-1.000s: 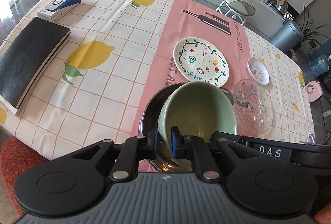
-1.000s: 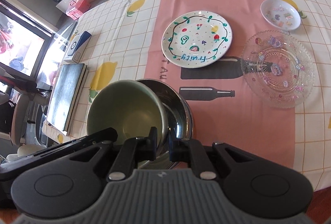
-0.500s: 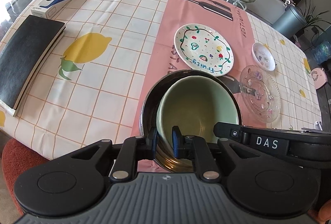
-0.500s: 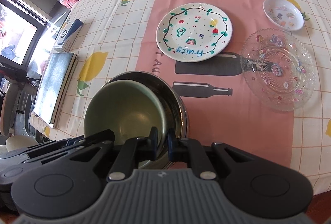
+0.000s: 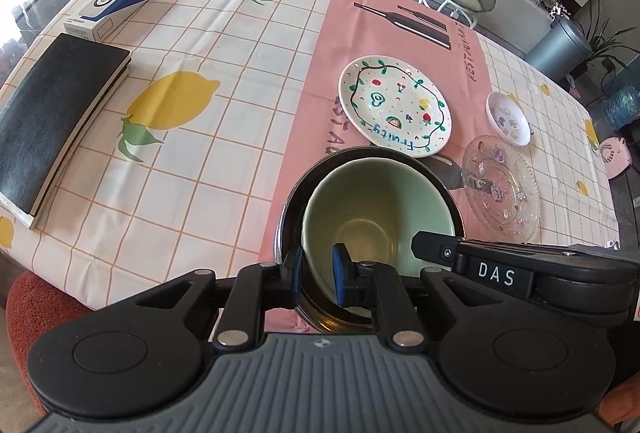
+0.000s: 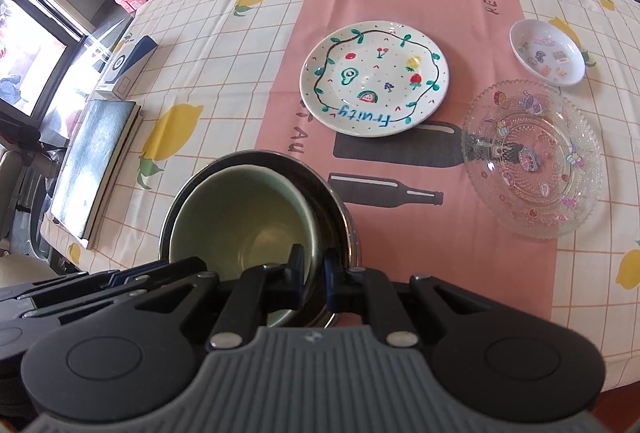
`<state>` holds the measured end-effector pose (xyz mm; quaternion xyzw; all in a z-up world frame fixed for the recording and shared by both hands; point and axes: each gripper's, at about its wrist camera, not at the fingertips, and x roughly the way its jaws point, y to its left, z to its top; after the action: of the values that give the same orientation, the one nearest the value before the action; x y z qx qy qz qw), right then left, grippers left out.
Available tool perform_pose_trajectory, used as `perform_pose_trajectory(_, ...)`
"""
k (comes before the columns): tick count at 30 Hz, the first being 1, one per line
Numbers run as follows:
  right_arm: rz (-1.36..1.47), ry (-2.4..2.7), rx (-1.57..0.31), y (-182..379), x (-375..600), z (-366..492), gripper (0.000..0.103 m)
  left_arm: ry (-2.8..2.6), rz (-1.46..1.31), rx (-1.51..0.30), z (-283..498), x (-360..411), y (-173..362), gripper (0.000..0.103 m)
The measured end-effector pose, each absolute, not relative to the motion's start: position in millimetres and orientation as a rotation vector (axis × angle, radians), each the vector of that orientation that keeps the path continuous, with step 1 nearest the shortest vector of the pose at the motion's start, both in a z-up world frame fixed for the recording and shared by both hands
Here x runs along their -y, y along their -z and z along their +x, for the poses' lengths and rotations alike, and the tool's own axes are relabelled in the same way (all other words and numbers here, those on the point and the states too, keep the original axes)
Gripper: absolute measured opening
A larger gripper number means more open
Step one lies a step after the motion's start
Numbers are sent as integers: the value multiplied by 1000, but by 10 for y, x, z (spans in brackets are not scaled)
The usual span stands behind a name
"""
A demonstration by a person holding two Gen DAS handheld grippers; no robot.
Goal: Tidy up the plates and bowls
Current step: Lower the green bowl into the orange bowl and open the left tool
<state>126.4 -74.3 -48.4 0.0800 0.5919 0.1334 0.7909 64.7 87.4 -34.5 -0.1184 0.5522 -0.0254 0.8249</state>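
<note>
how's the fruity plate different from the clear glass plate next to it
The Fruity plate is opaque white with a smooth rim; the glass plate is see-through with a beaded, scalloped rim. The Fruity plate has painted fruit and lettering; the glass plate has small cartoon figures. Both lie flat and empty on the tablecloth.

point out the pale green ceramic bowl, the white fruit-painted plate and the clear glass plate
pale green ceramic bowl (image 5: 372,201), left wrist view, inner far wall
white round plate painted with fruits (image 6: 374,77), right wrist view, flat centre
clear patterned glass plate (image 6: 532,157), right wrist view, middle of its well
</note>
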Motion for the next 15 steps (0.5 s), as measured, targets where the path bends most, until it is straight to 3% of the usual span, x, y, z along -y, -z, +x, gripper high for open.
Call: perform_pose_trajectory(15,42,-314,-1261,475,590,1272,11,55,-244,-1123,615,-907,224,20)
